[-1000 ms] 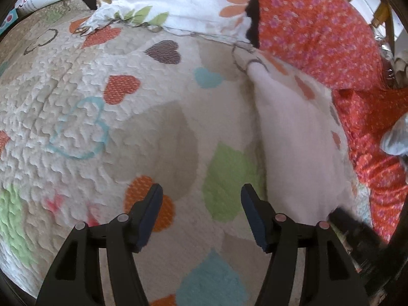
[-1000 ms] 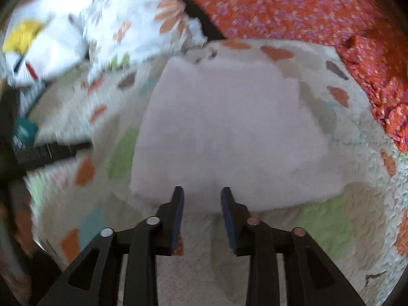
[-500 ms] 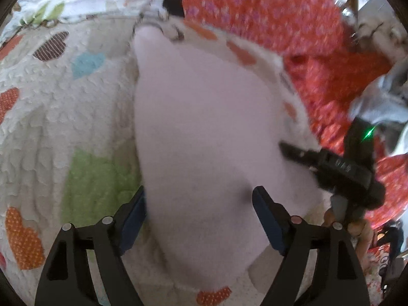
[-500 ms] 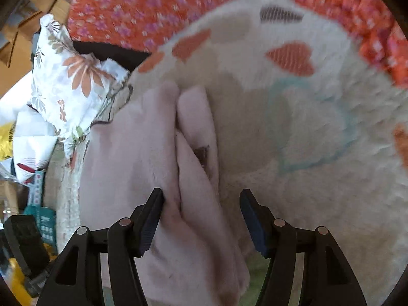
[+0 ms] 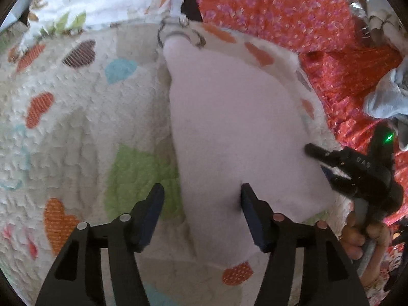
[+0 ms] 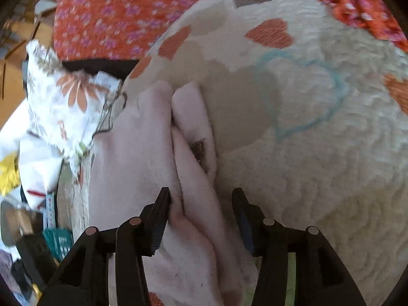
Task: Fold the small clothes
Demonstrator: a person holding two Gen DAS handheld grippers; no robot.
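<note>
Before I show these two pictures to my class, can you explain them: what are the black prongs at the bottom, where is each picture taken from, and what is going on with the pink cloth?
No robot here: a person holds a hand tool with two fingers in each hand, and a camera on each tool looks along those fingers. One picture is from the left gripper, the other from the right gripper. The left view also shows the right tool in the person's hand. A pink cloth lies on a quilt printed with hearts, with a red flowered fabric behind. Both grippers sit over edges of the cloth with their jaws apart; they have just been closing, but neither clamps the cloth yet. In the right view the cloth is bunched into folds.
</note>
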